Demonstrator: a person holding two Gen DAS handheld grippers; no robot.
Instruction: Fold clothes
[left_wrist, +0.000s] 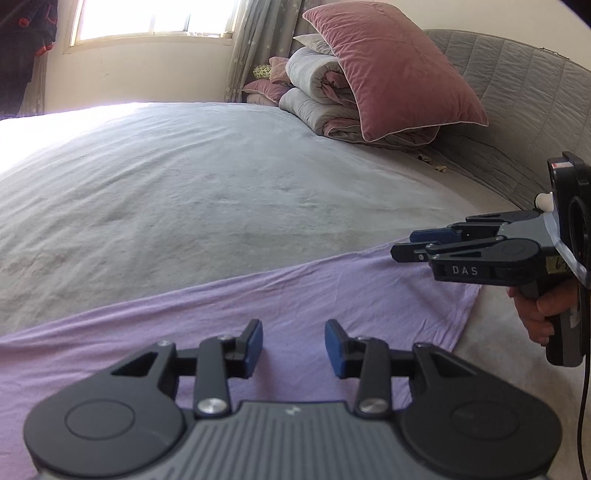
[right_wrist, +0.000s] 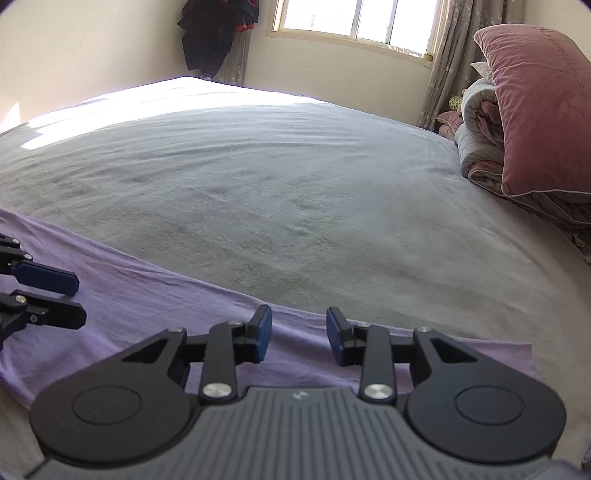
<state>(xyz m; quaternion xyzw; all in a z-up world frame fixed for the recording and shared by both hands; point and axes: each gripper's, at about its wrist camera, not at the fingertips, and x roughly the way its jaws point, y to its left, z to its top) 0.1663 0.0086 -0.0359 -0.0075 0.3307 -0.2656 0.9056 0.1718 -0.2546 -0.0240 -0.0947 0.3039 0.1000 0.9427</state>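
A lilac garment (left_wrist: 332, 295) lies spread flat along the near side of the grey bed (left_wrist: 184, 184). Its far edge runs straight and its right end shows a square corner. My left gripper (left_wrist: 293, 347) hovers over the cloth, open, with nothing between its blue pads. In the right wrist view the garment (right_wrist: 147, 306) stretches away to the left. My right gripper (right_wrist: 299, 341) is above its right end, open and empty. From the left wrist view the right gripper (left_wrist: 402, 245) sits over the garment's right corner, held by a hand (left_wrist: 535, 314). The left gripper (right_wrist: 81, 300) shows at the left edge.
A pink pillow (left_wrist: 391, 70) leans on folded grey quilts (left_wrist: 317, 96) by the quilted headboard (left_wrist: 517, 92). A bright window (left_wrist: 155, 18) and curtain stand behind the bed. Dark clothing (right_wrist: 214, 33) hangs in the corner. The grey sheet beyond the garment is wide and flat.
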